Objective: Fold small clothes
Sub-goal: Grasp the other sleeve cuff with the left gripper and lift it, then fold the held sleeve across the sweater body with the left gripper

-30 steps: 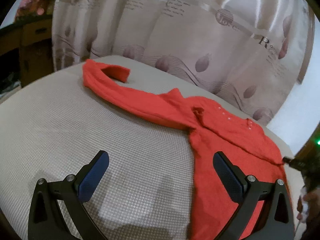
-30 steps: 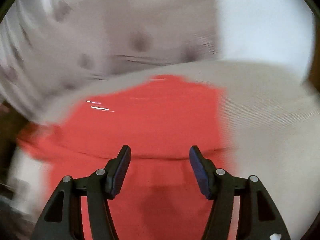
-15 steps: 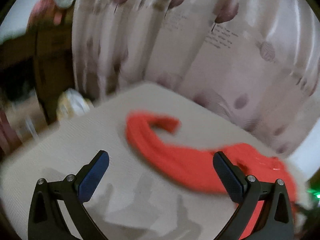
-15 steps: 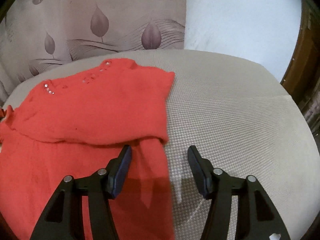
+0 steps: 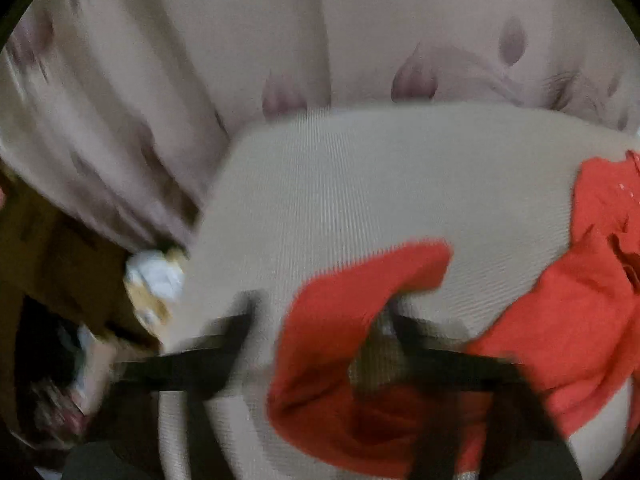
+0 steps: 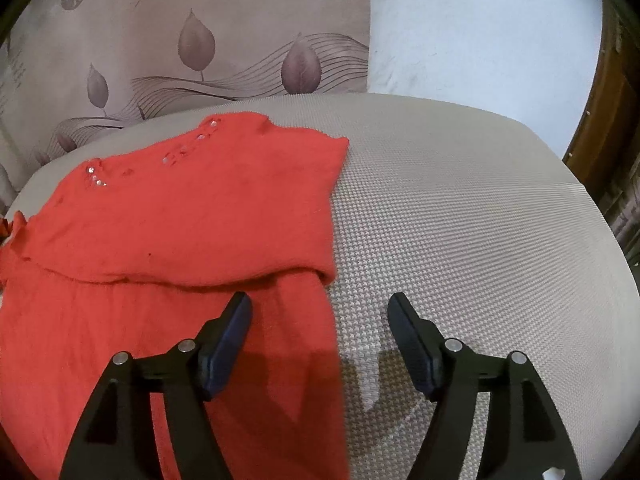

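The right gripper (image 6: 320, 320) hovers with its jaws wide apart and holding nothing, its left finger over the near edge of the red sweater (image 6: 192, 216). The sweater lies on the beige textured cushion (image 6: 460, 220), its top part folded down over the body. The left wrist view is heavily blurred: the left gripper (image 5: 320, 344) sits at the red sleeve (image 5: 360, 280), jaw state undeterminable. A leaf-patterned curtain (image 6: 192, 44) hangs behind.

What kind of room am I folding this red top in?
Likely a home bedroom or living room: a leaf-print curtain, a beige textured padded surface holding the red top, and dark wooden furniture beside it.
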Demonstrator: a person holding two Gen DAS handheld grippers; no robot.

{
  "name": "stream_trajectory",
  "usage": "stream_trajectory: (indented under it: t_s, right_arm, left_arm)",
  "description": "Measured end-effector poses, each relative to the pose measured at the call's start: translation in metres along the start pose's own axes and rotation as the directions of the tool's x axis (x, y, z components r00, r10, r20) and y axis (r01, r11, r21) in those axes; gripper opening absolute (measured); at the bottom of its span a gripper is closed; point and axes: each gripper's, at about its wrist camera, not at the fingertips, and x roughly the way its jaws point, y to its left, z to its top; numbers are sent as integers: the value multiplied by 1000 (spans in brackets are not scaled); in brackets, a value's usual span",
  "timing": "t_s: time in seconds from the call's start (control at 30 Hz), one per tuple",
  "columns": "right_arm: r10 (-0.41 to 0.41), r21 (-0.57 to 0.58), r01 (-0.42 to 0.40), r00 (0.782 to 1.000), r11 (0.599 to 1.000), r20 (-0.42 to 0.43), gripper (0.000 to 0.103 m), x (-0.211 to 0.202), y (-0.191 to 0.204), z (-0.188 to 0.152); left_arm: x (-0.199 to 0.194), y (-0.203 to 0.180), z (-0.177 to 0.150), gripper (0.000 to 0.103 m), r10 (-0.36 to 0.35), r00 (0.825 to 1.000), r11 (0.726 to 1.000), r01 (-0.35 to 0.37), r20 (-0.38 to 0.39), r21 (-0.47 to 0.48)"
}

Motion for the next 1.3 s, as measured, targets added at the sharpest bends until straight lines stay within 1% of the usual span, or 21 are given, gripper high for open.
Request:
stream_trajectory:
  t_s: [0.03, 0.1, 0.13, 0.2, 0.27, 0.37, 0.4, 0.5, 0.6, 0.67, 0.73, 0.8, 0.93, 1.0, 1.07, 1.13, 1.17, 1.2, 1.23, 1.27, 1.3]
  right_arm:
    - [1, 1, -1, 1000, 1000, -2, 71, 1, 0, 0]
    - [5, 3, -5, 1000, 1000, -4, 71, 1, 0, 1]
    - [7, 5, -7, 1000, 1000, -3, 71, 1, -1, 1]
    - [11, 7, -11, 1000, 1000, -4, 71, 0, -1, 0]
    - [15, 8, -15, 1000, 1000, -6, 72, 1, -1, 1]
    - [25, 11, -25, 1000, 1000, -4, 73, 1, -2, 1]
    - [28, 14, -28, 1000, 1000, -2, 73, 0, -2, 1]
    - [44, 28, -44, 999, 999, 9, 74, -2, -5, 0]
    - [69, 46, -70, 997, 996, 17, 75, -4, -8, 0]
    - [85, 56, -86, 996, 995, 24, 75, -4, -11, 1]
    - [97, 66, -99, 995, 993, 32, 75, -5, -12, 1]
    - [114, 80, -117, 993, 990, 42, 76, -7, -15, 0]
    - [142, 105, -148, 988, 983, 65, 77, -10, -21, -1]
    - [156, 113, -163, 985, 980, 73, 78, -10, -22, -1]
    - [167, 118, -175, 983, 977, 77, 78, -10, -23, -1]
    - [175, 120, -184, 981, 976, 79, 79, -10, -24, -2]
    - [182, 121, -190, 980, 974, 80, 79, -10, -24, -3]
    - [189, 123, -198, 978, 972, 84, 79, -10, -25, -3]
    - [194, 126, -204, 977, 971, 87, 80, -11, -26, -3]
    - [202, 130, -213, 975, 968, 92, 80, -11, -27, -4]
    - [206, 134, -217, 974, 967, 93, 81, -10, -28, -4]
  left_arm:
    - [8, 8, -4, 7, 2, 1000, 998, -4, -30, -64]
    - [-4, 18, -10, 6, -32, 999, 987, 38, 41, -155]
    - [-15, 23, -12, 6, -44, 995, 975, 61, 84, -216]
    - [-50, 30, -15, 6, -82, 978, 938, 140, 191, -316]
    - [-87, 27, -8, 6, -100, 955, 921, 196, 280, -338]
    - [-144, 0, 17, 6, -120, 919, 930, 236, 375, -281]
    - [-167, -16, 26, 6, -136, 902, 936, 252, 410, -246]
    - [-211, -64, 51, 6, -191, 865, 943, 294, 465, -158]
    - [-247, -134, 70, 6, -296, 806, 931, 363, 512, -33]
    - [-258, -181, 78, 6, -356, 774, 920, 389, 523, 49]
    - [-258, -236, 84, 6, -421, 749, 900, 413, 511, 137]
    - [-248, -286, 86, 6, -478, 734, 876, 436, 482, 206]
    - [-205, -371, 77, 8, -580, 708, 814, 484, 403, 321]
    - [-187, -406, 71, 9, -609, 716, 788, 501, 339, 358]
    - [-169, -427, 61, 10, -636, 718, 762, 524, 283, 380]
    - [-164, -441, 56, 10, -625, 735, 765, 511, 264, 391]
    - [-164, -441, 53, 12, -625, 735, 767, 512, 265, 387]
    - [-166, -439, 53, 21, -628, 732, 766, 522, 265, 375]
    - [-168, -433, 52, 43, -627, 732, 768, 525, 268, 366]
    - [-171, -428, 51, 54, -617, 734, 779, 516, 286, 356]
    - [-178, -417, 50, 68, -598, 727, 797, 499, 337, 339]
